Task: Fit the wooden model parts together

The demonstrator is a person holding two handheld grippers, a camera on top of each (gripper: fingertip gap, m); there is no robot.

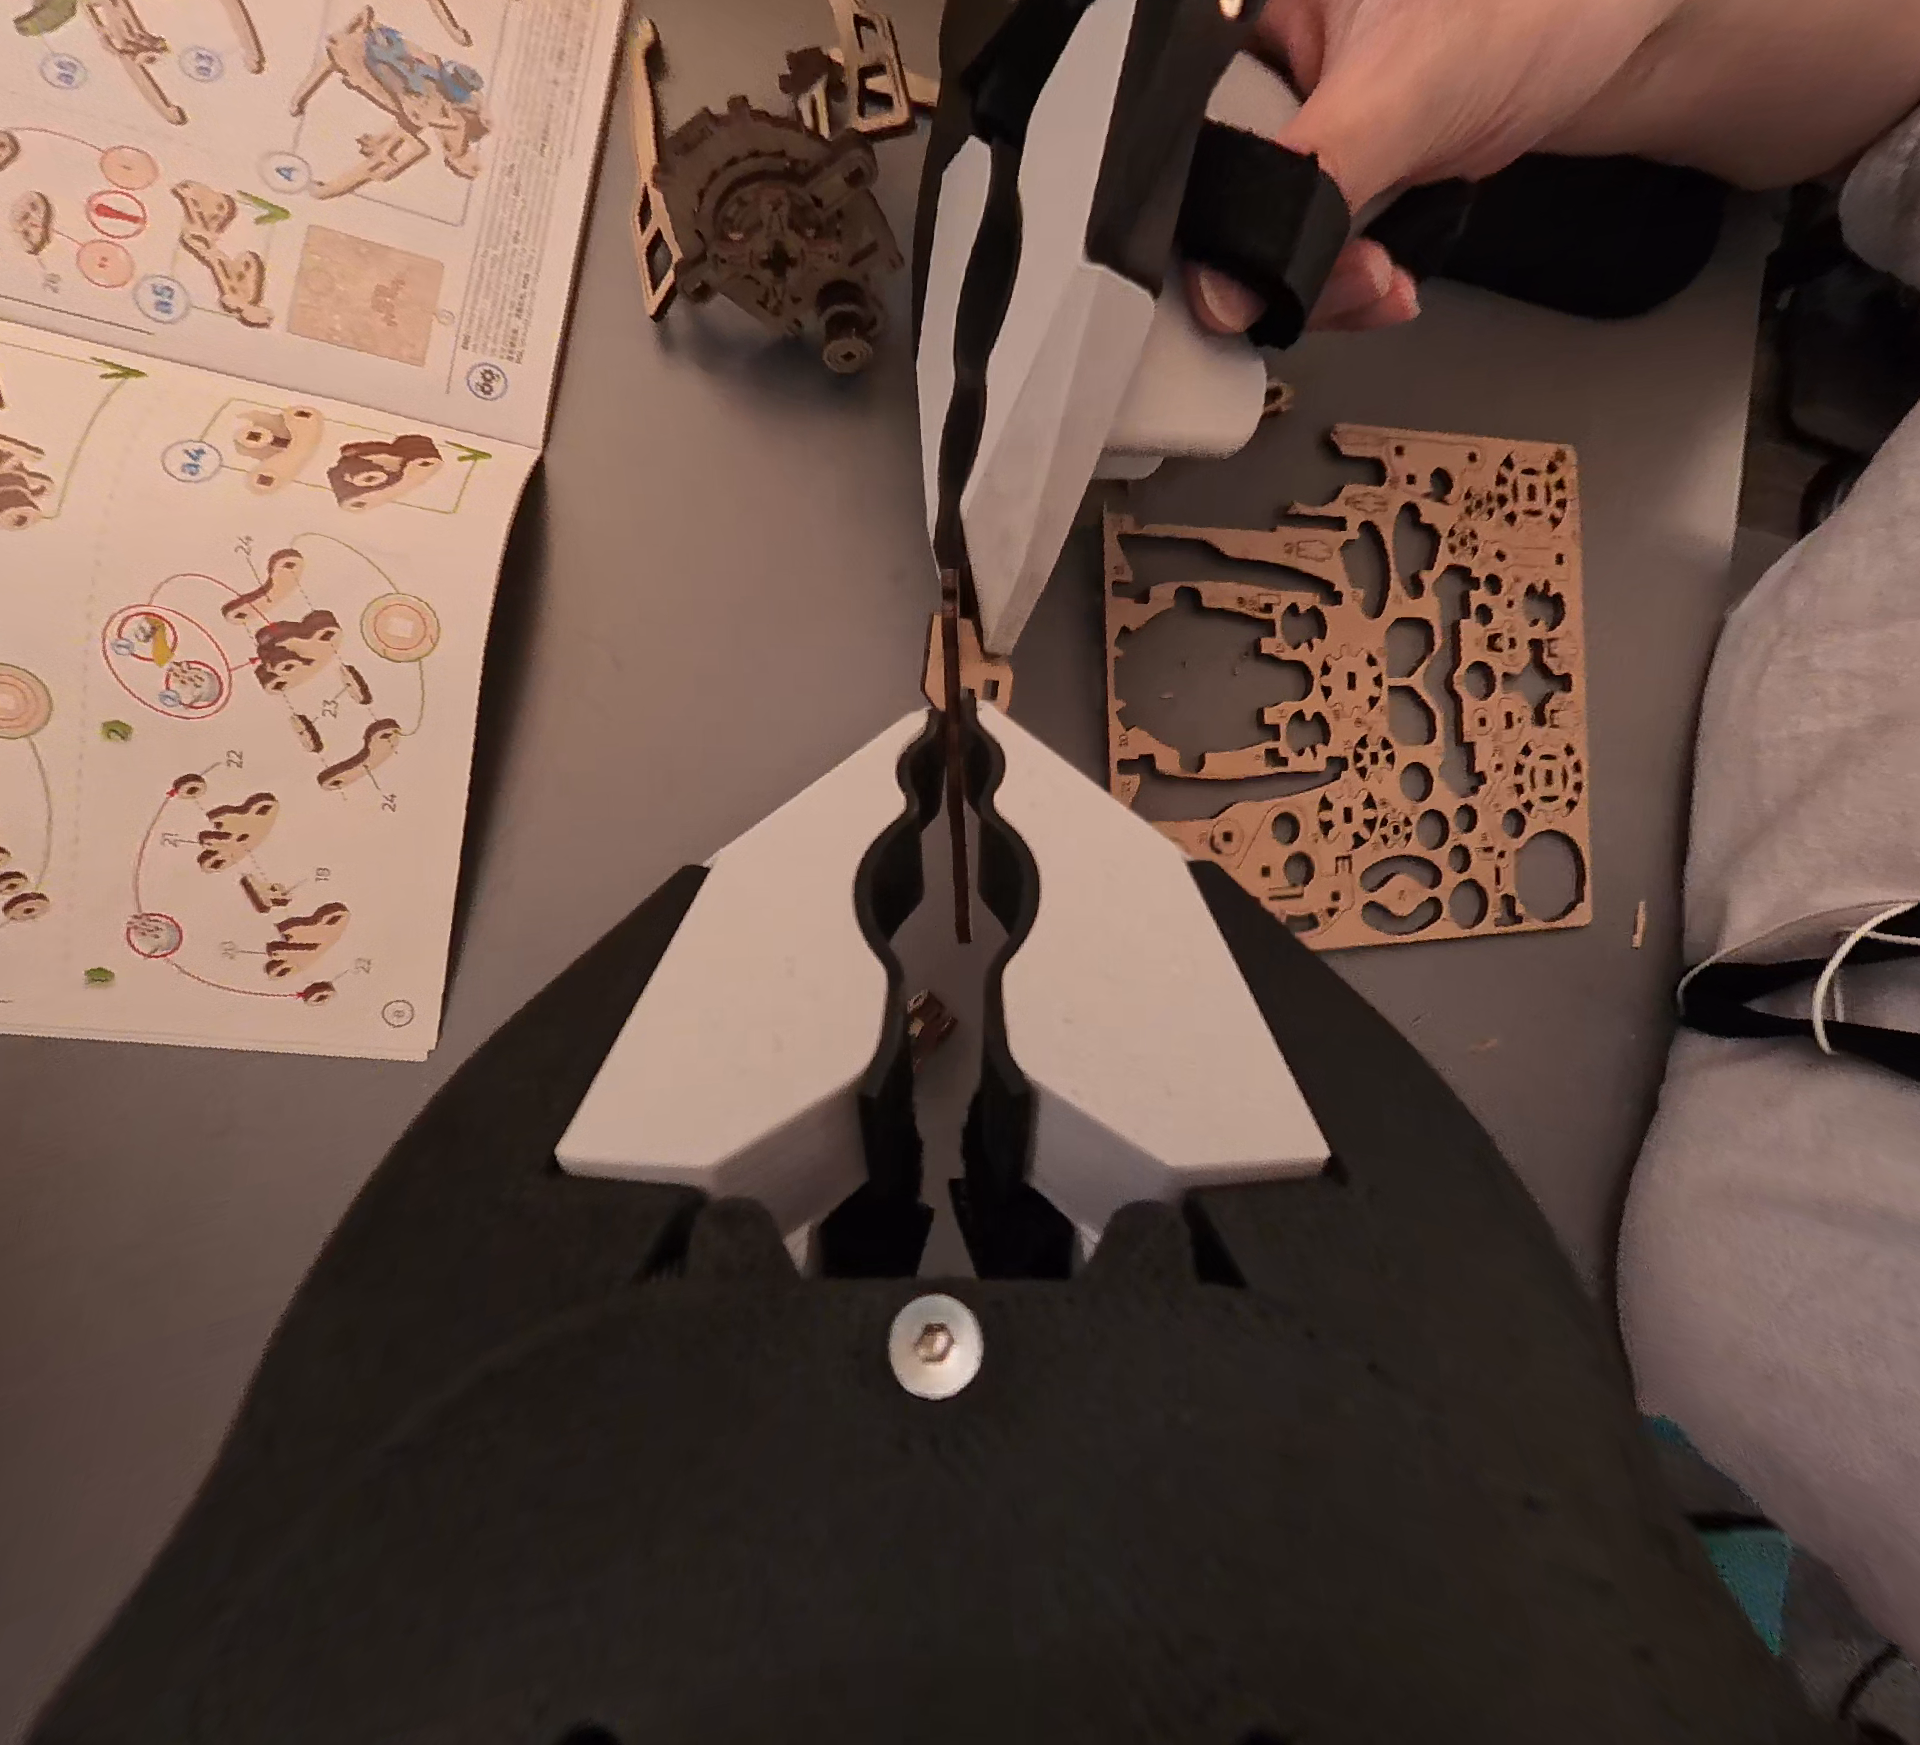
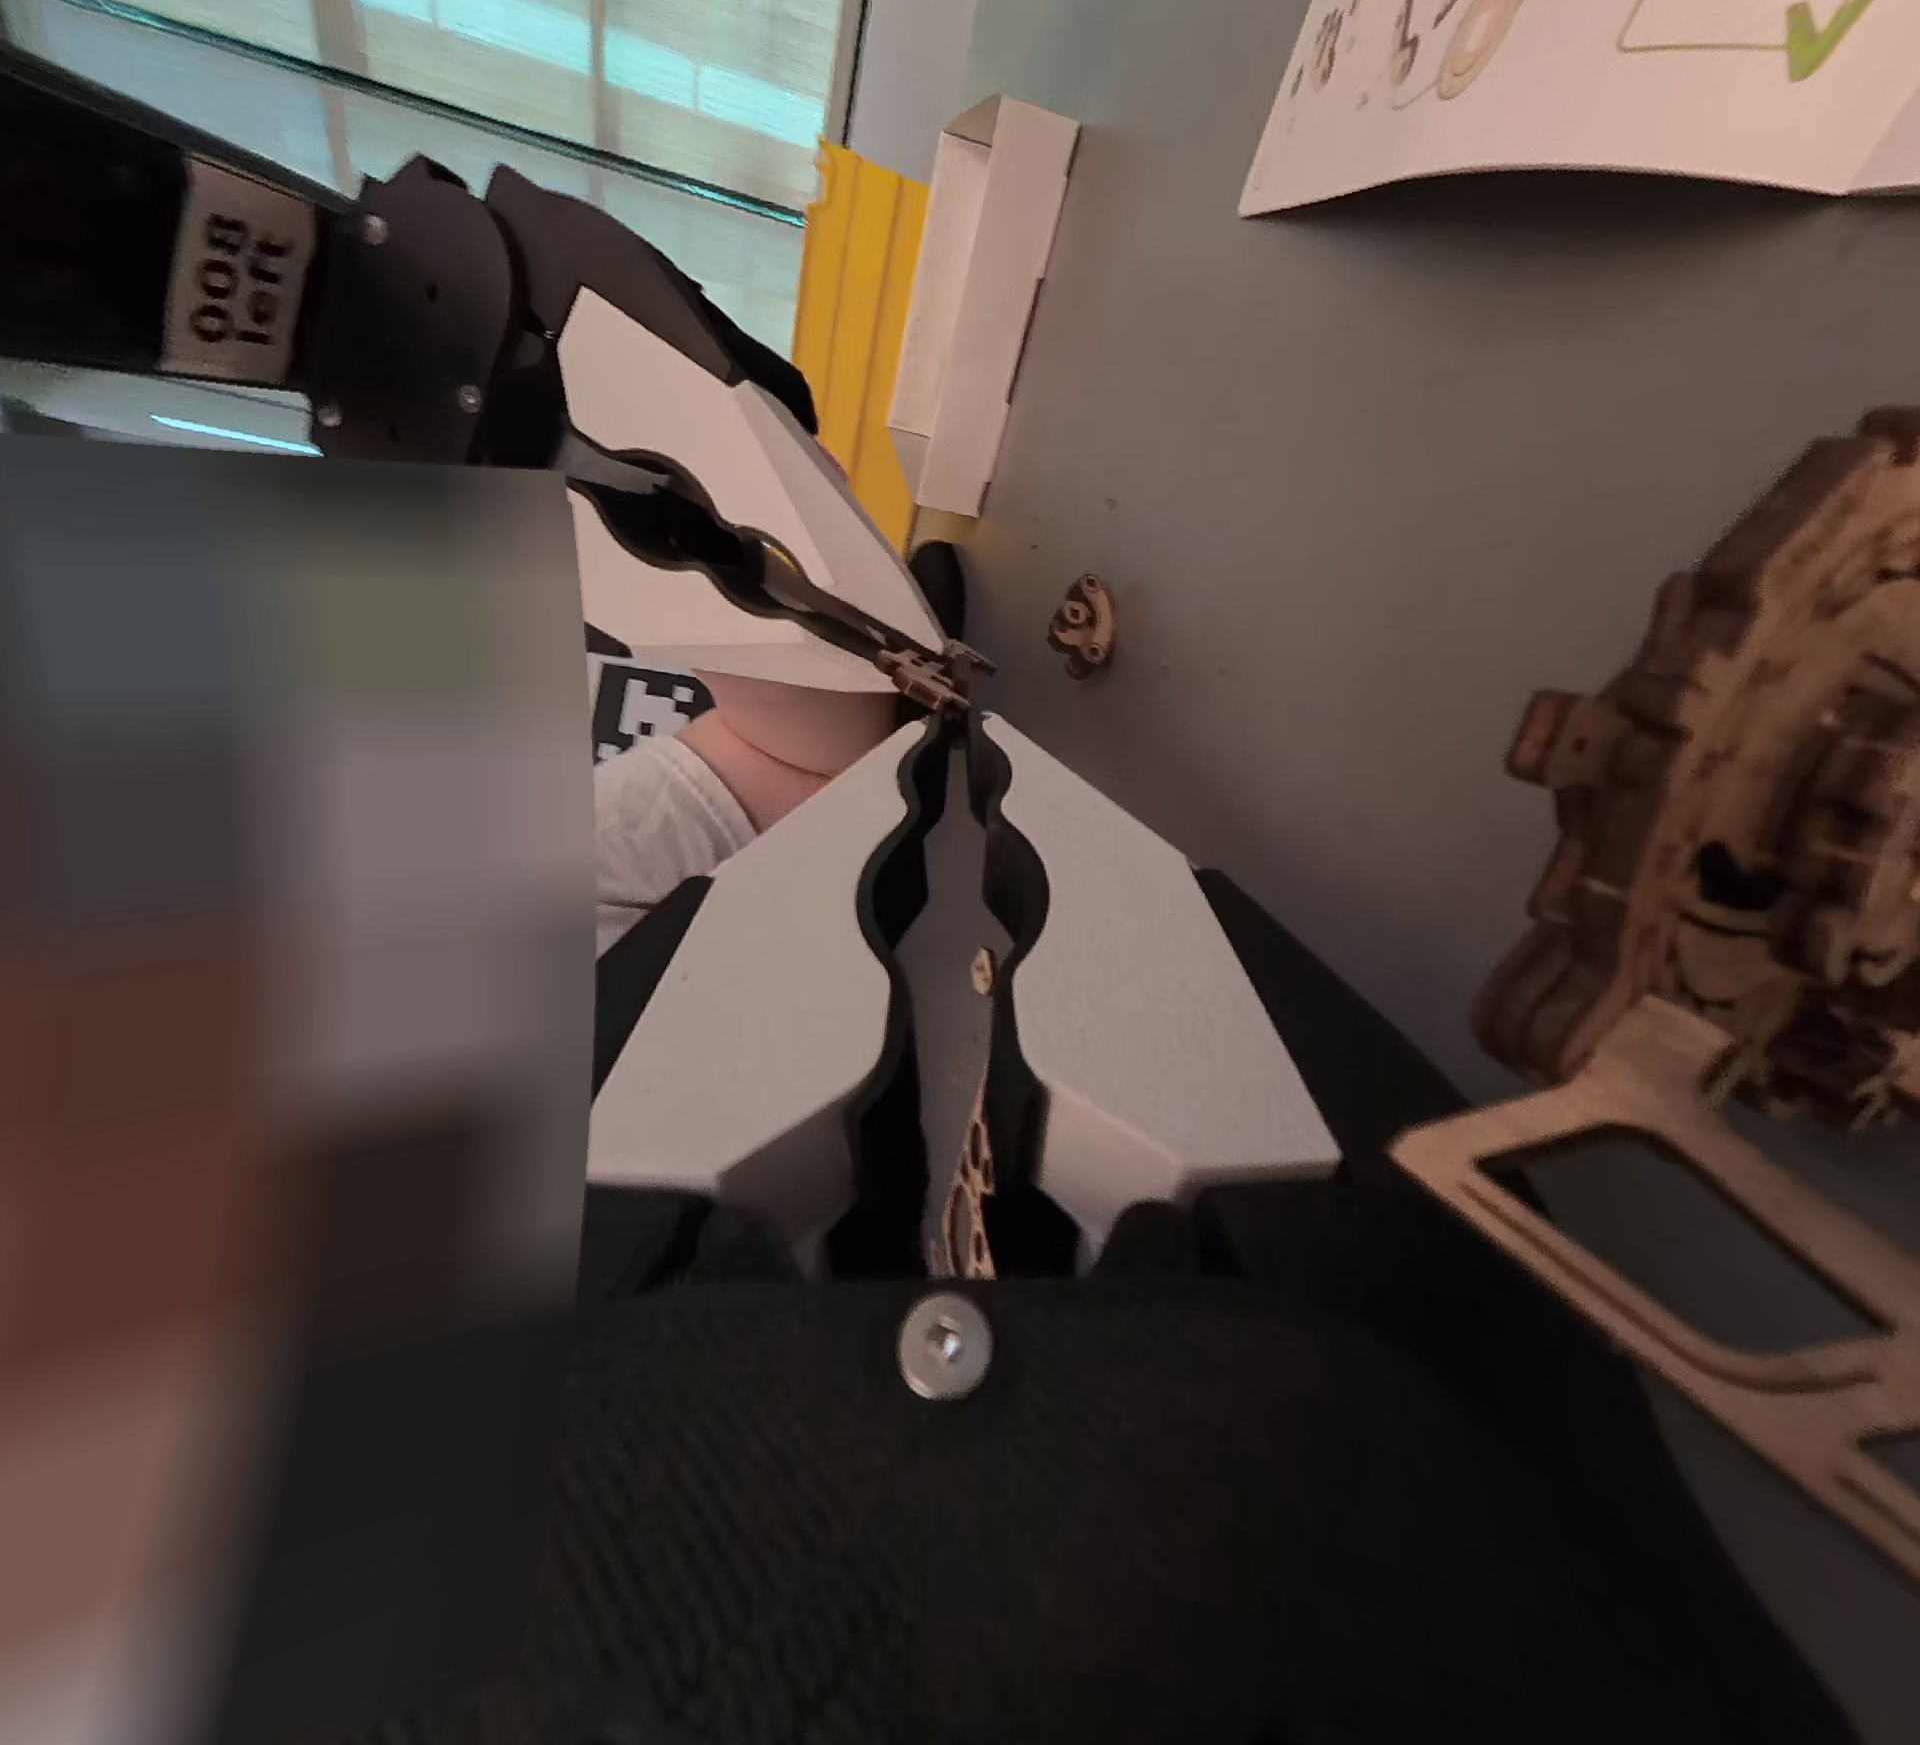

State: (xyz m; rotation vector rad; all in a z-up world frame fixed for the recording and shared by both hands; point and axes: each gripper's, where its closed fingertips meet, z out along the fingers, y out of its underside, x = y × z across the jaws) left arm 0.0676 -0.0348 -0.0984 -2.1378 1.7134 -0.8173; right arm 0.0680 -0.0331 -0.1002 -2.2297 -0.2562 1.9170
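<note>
My left gripper (image 1: 951, 724) is shut on a thin flat wooden part (image 1: 958, 822), seen edge-on between its white fingers. My right gripper (image 1: 961, 620) comes down from above, held by a hand (image 1: 1507, 33), and is shut on a small notched wooden part (image 1: 971, 669). The two parts touch tip to tip above the grey table. In the right wrist view my right gripper (image 2: 945, 731) points up and my left gripper (image 2: 940, 656) comes in from the upper left. The small dark parts (image 2: 935, 679) meet between the tips. How they interlock is too small to tell.
A partly built dark wooden model (image 1: 769, 220) with pale legs lies behind, and shows large at the right (image 2: 1714, 864). An open instruction booklet (image 1: 260, 345) lies left. A punched-out wooden sheet (image 1: 1351, 687) lies right. A loose small part (image 2: 1081, 625), white box (image 2: 987, 293). Left and right tips are no more than a few centimetres apart.
</note>
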